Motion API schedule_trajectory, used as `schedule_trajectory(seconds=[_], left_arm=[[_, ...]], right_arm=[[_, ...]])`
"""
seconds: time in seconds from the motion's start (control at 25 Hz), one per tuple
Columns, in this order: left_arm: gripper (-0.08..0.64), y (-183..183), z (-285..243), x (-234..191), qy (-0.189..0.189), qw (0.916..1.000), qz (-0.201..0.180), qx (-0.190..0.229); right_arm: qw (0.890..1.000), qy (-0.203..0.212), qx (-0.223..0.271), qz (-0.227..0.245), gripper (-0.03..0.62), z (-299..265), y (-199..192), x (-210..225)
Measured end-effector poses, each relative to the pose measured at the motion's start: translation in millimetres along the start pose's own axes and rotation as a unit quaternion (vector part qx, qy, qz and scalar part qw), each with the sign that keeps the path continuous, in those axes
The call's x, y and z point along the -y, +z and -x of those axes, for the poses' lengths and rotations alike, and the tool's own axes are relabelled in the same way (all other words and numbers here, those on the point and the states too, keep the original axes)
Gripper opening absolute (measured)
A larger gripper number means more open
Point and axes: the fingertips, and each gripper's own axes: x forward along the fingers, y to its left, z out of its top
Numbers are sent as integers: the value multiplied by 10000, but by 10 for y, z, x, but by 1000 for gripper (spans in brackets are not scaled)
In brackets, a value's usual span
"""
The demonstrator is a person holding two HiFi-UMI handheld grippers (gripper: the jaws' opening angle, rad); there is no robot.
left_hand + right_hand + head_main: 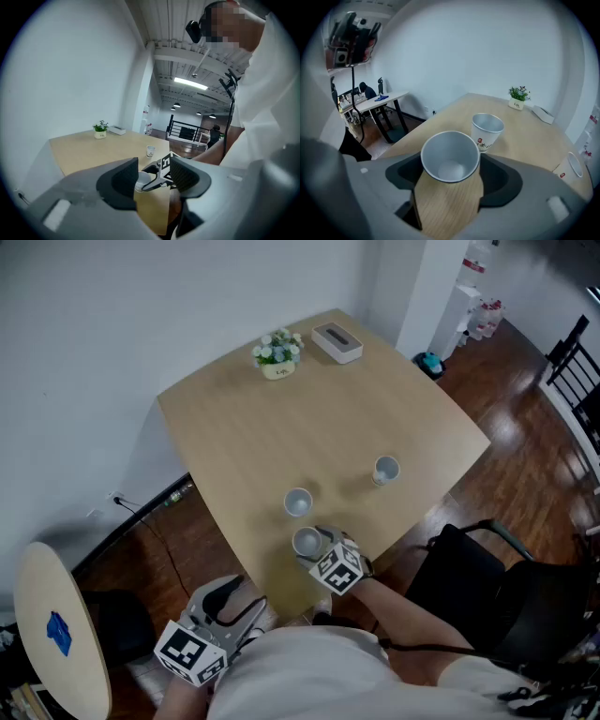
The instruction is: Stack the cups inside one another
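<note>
Wooden worktop (pixel 253 427) beside a white wall (pixel 141 315): the right gripper (pixel 450 182) had its fingers closed on the nearest cup (pixel 450 161) at the near edge, the left gripper (pixel 154 180) waited with fingers apart and empty, and a level lift squarely over the middle cup (pixel 487 131) looked wisest.

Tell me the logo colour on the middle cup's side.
Red, on the middle cup's white wall; it shows best in the right gripper view.

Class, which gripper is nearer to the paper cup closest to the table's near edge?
Right. The right gripper has that cup between its jaws, closed on it. The left gripper hangs open beyond the edge of the table, apart from the cup.
</note>
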Motion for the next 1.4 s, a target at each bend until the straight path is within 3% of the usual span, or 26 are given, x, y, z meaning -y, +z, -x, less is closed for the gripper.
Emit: schedule_trajectory(seconds=[0.04,0.2,0.32,0.56,0.8,1.08,1.4], left_arm=[[224,23,-63,-7,1,10000,7,-10],[224,112,-296,-19,7,10000,17,-40],[223,180,-460,-9,-48,10000,-1,-31],[224,299,-785,49,-268,9996,-44,11],[224,351,-965,106,-408,9991,-73,25],[224,351,-929,39,-213,9998,10,49],[222,278,-819,-63,52,9999,160,12]], right_arm=[[10000,57,48,34,366,36,16,38],[9995,200,258,33,359,276,77,216],[9990,90,424,-89,356,563,96,443],[9959,-561,552,-441,356,1135,43,1215],[9847,-1423,728,-699,356,1514,-10,2142],[9751,-1907,712,-882,356,1599,-37,2794],[9746,-1929,468,-1037,360,1337,-253,3058]])
